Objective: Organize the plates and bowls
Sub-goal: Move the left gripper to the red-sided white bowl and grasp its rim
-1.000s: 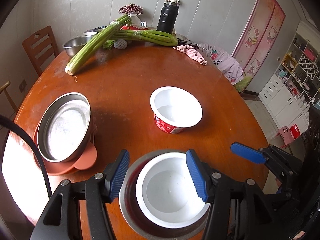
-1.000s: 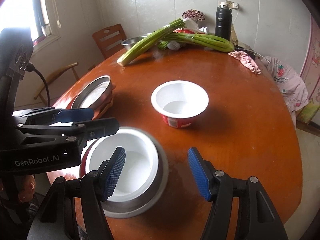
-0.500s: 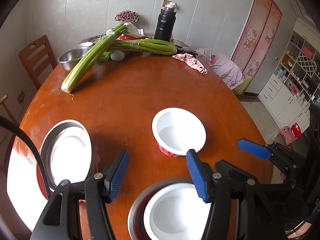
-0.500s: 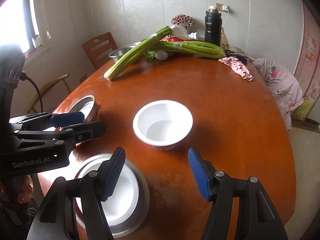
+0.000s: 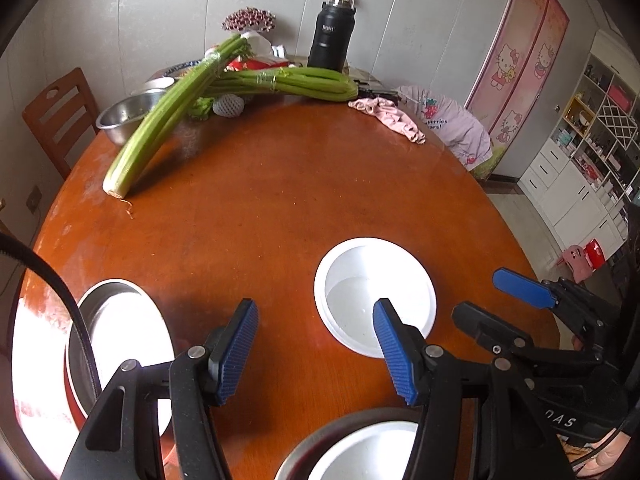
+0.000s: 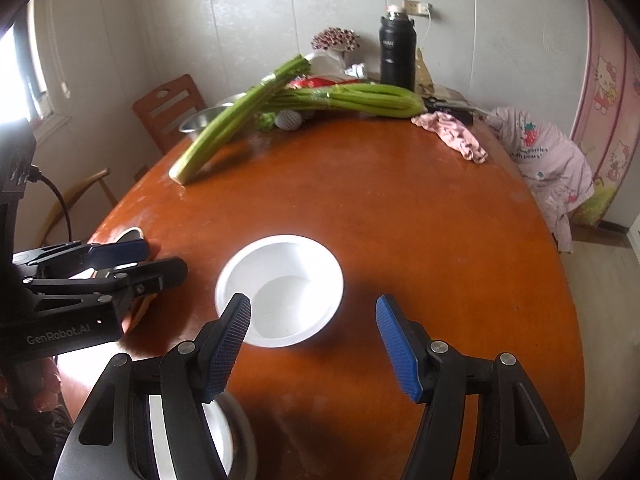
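White bowl nested in round steel bowl [image 5: 320, 440] below left gripper's pads, cut by bottom edge; steel plate [image 5: 120, 328] glare-washed, maybe on red plate.

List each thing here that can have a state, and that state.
left gripper: open, holding nothing
right gripper: open, holding nothing
white bowl: upright, empty, alone mid-table
nested white bowl: sits inside a steel bowl at the near edge
steel pan: upright, empty
black flask: upright, lid on
far steel bowl: upright, celery lying over it
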